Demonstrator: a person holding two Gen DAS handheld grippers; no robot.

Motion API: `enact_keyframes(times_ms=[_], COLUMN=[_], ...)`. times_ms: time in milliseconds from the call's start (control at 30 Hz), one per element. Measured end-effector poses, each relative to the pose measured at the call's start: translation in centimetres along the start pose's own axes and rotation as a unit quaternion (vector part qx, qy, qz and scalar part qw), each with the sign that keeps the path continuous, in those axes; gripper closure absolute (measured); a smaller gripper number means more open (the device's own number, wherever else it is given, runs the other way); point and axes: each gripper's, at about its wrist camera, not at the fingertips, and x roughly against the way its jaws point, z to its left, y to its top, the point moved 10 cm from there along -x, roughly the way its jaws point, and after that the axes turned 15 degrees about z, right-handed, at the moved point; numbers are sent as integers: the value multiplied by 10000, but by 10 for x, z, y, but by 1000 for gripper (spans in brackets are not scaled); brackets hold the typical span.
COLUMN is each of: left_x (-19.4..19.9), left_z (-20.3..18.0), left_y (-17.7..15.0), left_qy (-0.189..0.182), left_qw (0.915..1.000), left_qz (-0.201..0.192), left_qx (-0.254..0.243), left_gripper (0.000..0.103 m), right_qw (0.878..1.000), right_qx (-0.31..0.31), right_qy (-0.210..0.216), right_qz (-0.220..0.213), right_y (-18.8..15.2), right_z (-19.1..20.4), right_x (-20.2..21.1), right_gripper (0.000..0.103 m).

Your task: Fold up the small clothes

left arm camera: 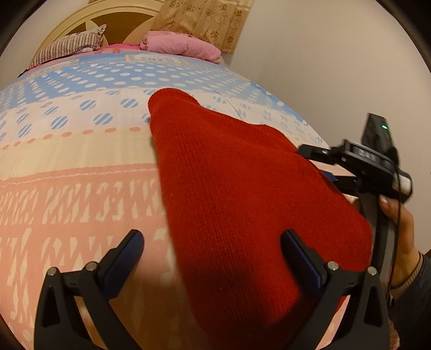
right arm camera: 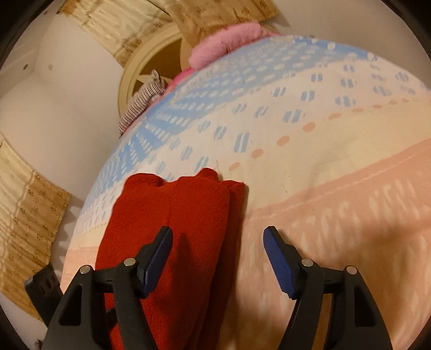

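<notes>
Patterned bedspread [left arm camera: 80, 161] (pink pillow [left arm camera: 183, 45] beyond)

A bed [left arm camera: 80, 150] with a patterned blue, cream and pink cover, a striped pillow [left arm camera: 68, 45], a pink blanket [left arm camera: 183, 45], floral curtains [left arm camera: 204, 21].

Warm, dim indoor light. The fisheye bends the edges strongly. The bedspread [right arm camera: 336, 172] looks soft and slightly blurred.

A: Where do both views sit?
B: Each rides its gripper, close above the bed [left arm camera: 80, 150], angled down toward the headboard [left arm camera: 89, 16].

A: Shared ground?
B: The red garment [left arm camera: 242, 188], bedspread, pink pillow [right arm camera: 229, 40].
</notes>
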Motion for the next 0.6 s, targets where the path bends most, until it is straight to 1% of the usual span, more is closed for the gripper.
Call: enact_keyframes(times_ms=[67, 167, 233, 367, 433, 600], left_x=[0, 0, 0, 1, 2, 2], left_z=[0, -1, -1, -1, -1, -4], left_y=[0, 0, 0, -1, -1, -2], left_qy=[-5, -2, -7, -60, -82, -125], left_qw=[10000, 10000, 10000, 10000, 10000, 9999], left_qz=[0, -3, -6, -10, -12, -4], left_qx=[2, -1, 0, 9, 6, -43], left_gripper=[0, 0, 0, 0, 0, 0], right_qw=[9999, 9994, 9994, 9997, 9995, 9992], right_qx=[-105, -189, -158, 76, 116, 110], right_qy=[108, 282, 305, 216, 275, 376], right_qz=[69, 36, 18, 44, 39, 58], right_y=[6, 14, 17, 22, 24, 24], right_z=[-3, -6, -5, 4, 6, 6], right_x=[-7, -11, -14, -22, -24, -29], right_gripper=[33, 33, 33, 33, 34, 54])
